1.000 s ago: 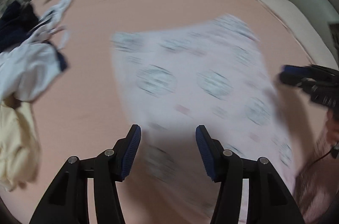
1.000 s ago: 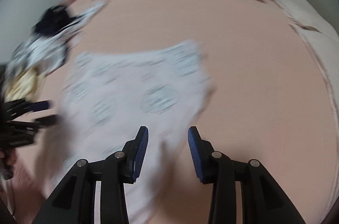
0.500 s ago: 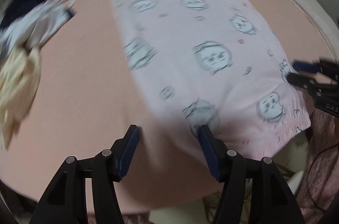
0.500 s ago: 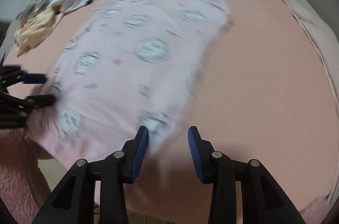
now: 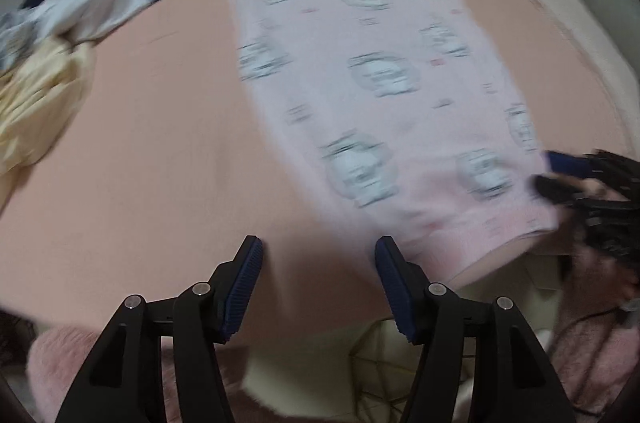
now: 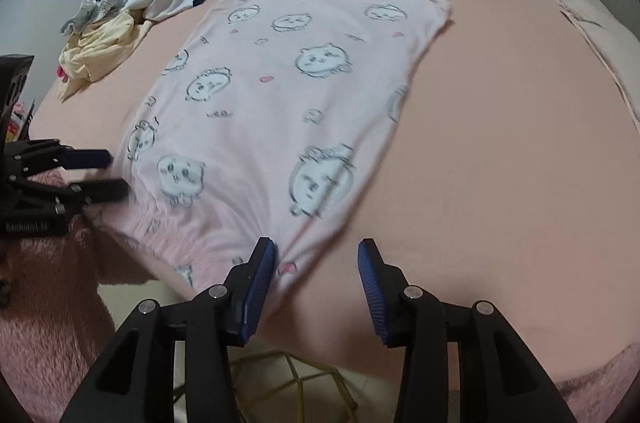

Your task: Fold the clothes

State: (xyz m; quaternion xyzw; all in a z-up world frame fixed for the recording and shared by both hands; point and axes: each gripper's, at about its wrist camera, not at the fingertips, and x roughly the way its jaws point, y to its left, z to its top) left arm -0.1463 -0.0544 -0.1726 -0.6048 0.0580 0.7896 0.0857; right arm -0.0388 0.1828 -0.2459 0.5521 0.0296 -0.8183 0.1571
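Hand-held gripper (image 6: 316, 263) near, perhaps touching, pink garment (image 6: 288, 95)

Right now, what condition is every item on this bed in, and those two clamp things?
Pale pink garment printed with cartoon faces: spread flat, near hem hanging over the bed edge.
Heap of white, navy and yellow clothes: crumpled, unfolded.
Peach bedsheet: smooth.
Left gripper: open, nothing between its jaws.
Right gripper: jaws opening, hem corner between them.

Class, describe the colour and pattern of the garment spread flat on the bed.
Pale pink garment, printed with grey-outlined white cartoon faces and small pink hearts; clearest in the right wrist view.
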